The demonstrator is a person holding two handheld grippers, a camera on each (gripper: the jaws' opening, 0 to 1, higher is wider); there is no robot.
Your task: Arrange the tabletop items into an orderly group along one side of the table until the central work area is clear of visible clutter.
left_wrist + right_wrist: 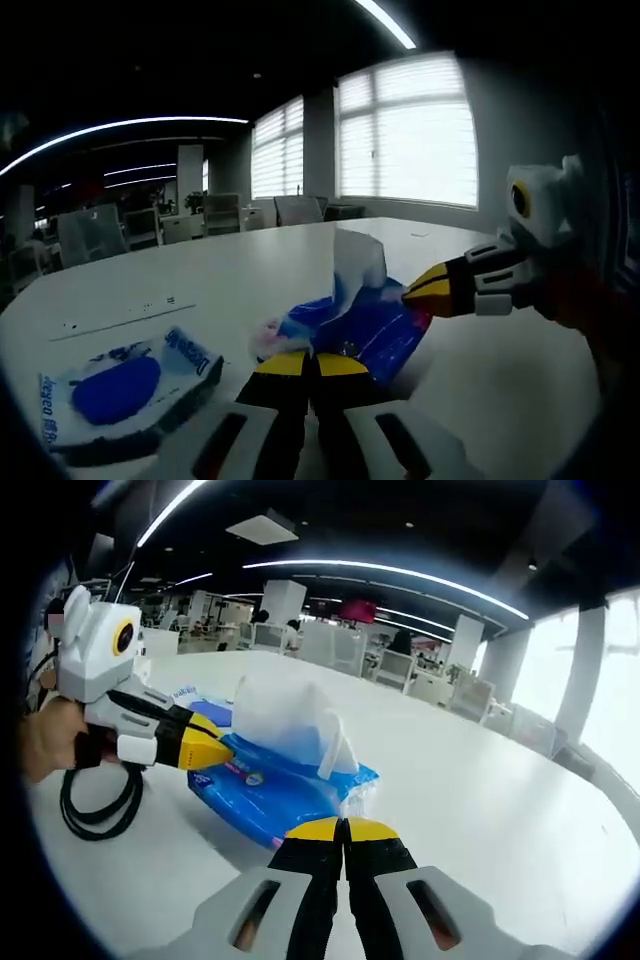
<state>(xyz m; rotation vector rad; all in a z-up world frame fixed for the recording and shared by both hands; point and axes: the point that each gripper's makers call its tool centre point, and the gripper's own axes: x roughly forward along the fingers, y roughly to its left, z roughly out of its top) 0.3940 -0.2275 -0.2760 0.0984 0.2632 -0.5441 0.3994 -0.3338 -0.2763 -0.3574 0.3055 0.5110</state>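
Tissue pack (285, 780), blue with a white sheet standing out of its top, lies on the white surface (480, 780) between the two tools, probably so it can be pushed or lifted toward one side. The left tool (312, 365) is clenched with its tips touching the pack's near edge, gripping nothing visible; the right tool (342, 830) is likewise clenched just beside the opposite edge. A second blue-and-white packet (125, 385) lies apart on the surface, yet to be grouped.
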